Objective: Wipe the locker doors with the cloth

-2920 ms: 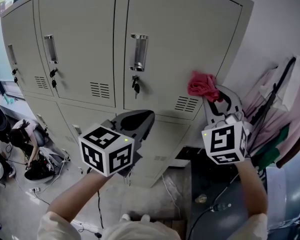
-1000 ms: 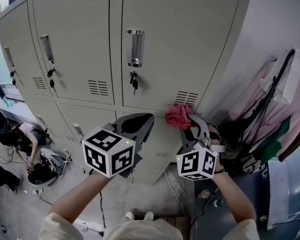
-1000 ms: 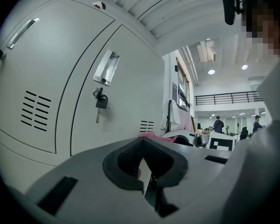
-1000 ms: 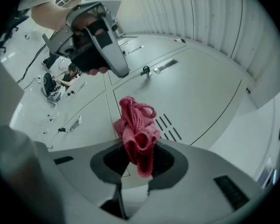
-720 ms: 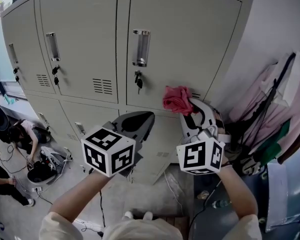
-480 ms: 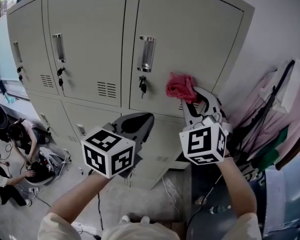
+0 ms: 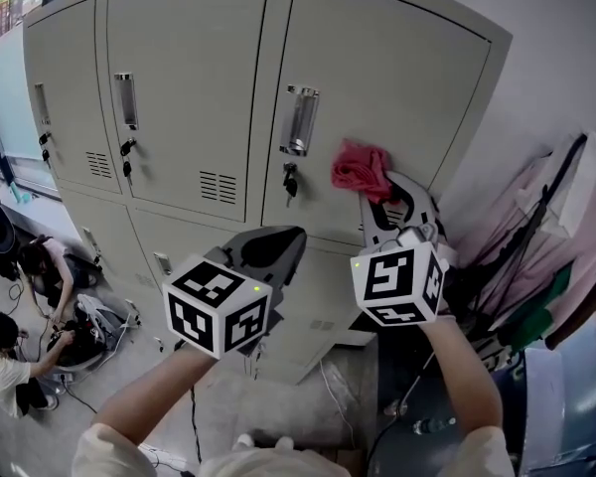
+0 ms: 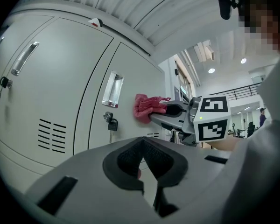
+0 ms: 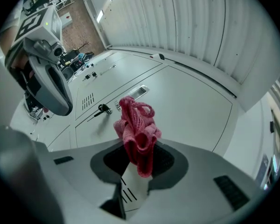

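A crumpled pink cloth (image 7: 361, 169) is pressed against the lower right part of the upper right locker door (image 7: 407, 78), to the right of its handle (image 7: 300, 120) and key lock (image 7: 290, 180). My right gripper (image 7: 379, 189) is shut on the cloth, which bulges out between the jaws in the right gripper view (image 9: 136, 129). My left gripper (image 7: 270, 248) hangs lower and to the left, shut with nothing in it, in front of the lower locker door (image 7: 323, 281). The left gripper view shows the cloth (image 8: 147, 107) touching the door.
More grey locker doors (image 7: 184, 87) stand to the left, with handles and vents. Clothes (image 7: 551, 227) hang at the right beside the lockers. People (image 7: 40, 276) crouch on the floor at lower left, among cables.
The right gripper has carried the cloth up the right door from its bottom edge to the vent's height. The left gripper has held its place.
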Available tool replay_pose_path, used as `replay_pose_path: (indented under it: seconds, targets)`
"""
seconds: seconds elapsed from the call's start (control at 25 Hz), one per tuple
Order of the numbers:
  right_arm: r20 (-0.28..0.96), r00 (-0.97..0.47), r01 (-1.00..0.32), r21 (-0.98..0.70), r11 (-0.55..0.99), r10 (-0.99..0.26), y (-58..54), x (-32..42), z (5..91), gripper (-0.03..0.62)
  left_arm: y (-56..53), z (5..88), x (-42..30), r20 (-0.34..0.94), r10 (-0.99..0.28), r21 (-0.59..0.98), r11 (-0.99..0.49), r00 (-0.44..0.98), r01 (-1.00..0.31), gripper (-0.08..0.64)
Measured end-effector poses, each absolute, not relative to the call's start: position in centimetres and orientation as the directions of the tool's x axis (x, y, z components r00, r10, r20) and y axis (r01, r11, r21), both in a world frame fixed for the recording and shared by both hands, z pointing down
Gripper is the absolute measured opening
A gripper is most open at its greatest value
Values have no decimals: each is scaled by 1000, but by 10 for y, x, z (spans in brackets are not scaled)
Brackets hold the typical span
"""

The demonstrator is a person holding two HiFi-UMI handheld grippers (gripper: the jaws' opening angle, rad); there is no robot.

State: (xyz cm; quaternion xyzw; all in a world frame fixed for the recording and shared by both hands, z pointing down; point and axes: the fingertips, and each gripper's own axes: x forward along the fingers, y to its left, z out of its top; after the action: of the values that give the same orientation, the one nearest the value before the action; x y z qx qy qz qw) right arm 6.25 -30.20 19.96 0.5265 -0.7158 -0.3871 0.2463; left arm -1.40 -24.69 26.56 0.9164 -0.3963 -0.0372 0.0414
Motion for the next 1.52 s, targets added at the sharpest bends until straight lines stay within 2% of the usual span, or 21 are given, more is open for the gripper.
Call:
replay_pose_path:
  seconds: [0.52, 1.52]
  targets:
    - [-12, -338, -541, 821, 184, -941, -306, 54, 234, 97, -257, 277, -11, -17, -723, 145, -685, 691, -714, 5]
    - [192, -353, -415, 845, 338, -916, -309, 34, 356, 98, -252, 298, -20, 22, -749, 164, -650, 662, -742, 5]
